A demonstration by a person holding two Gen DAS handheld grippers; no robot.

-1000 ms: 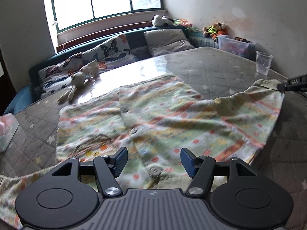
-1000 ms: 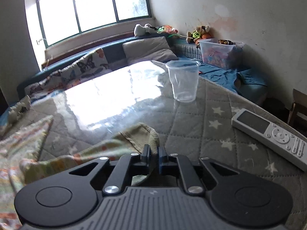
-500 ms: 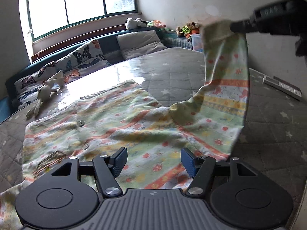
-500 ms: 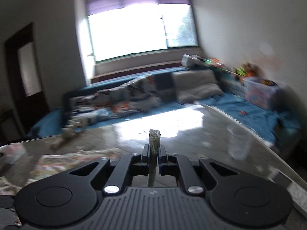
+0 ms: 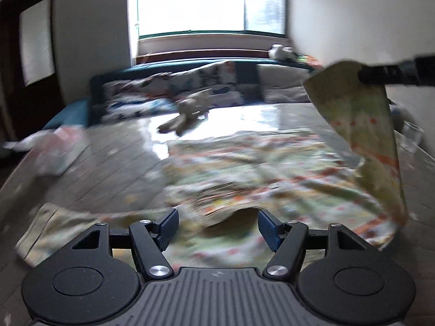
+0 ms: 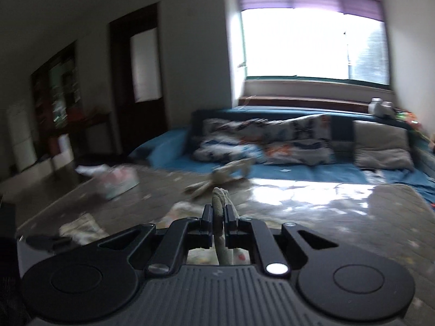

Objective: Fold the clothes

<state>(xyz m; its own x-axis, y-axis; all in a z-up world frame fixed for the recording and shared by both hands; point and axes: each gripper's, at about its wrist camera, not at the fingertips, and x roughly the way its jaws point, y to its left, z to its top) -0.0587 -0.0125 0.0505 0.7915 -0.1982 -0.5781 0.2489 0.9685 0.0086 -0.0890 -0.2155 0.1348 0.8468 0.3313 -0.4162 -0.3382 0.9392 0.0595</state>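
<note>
the pale floral cotton garment is pinched at its lifted edge by the right gripper; the left gripper is held wide; the edge is best carried across evenly

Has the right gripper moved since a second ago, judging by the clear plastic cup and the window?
Yes. The right gripper, shut on the sleeve, has lifted it off the table and swung left: the cup has left its view, and the doors now show.
</note>
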